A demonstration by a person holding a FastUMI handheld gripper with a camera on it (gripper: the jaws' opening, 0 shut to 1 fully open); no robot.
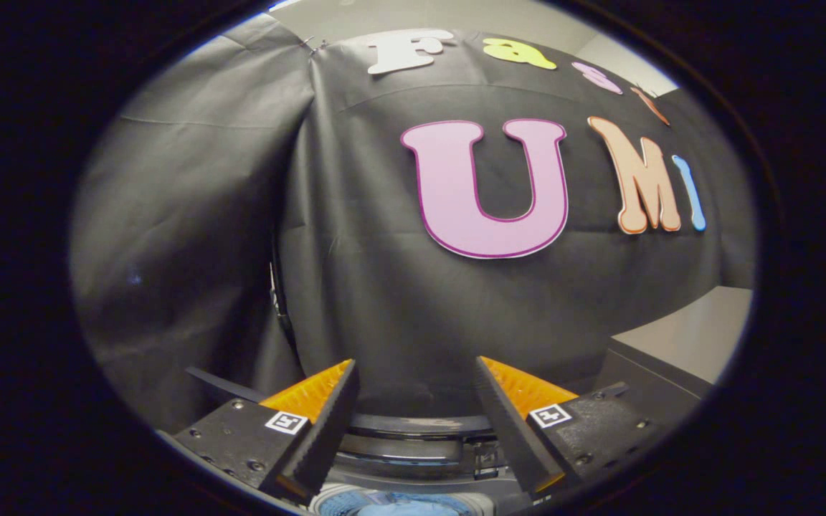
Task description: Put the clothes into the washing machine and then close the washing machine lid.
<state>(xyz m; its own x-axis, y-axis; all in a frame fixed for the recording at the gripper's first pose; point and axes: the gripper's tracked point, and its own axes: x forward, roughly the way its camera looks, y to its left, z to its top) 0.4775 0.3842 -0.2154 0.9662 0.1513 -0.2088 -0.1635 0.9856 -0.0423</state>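
My tongs (416, 373) are spread apart, gripping nothing, raised before the black booth wall (384, 287). Below them sits the washing machine (413, 448), blue clothes (399, 505) inside its drum.

The gripper (414, 373) points at the booth wall (384, 287), its two fingers (327, 423) spread apart with nothing between them. Just below and between the fingers lies the washing machine (420, 448), its rim running across the gap, set right against the wall behind it. Clothes (399, 505) lie inside its open top, nearest the camera. To the right, beyond the right finger, stands a cabinet (678, 344) beside the wall.
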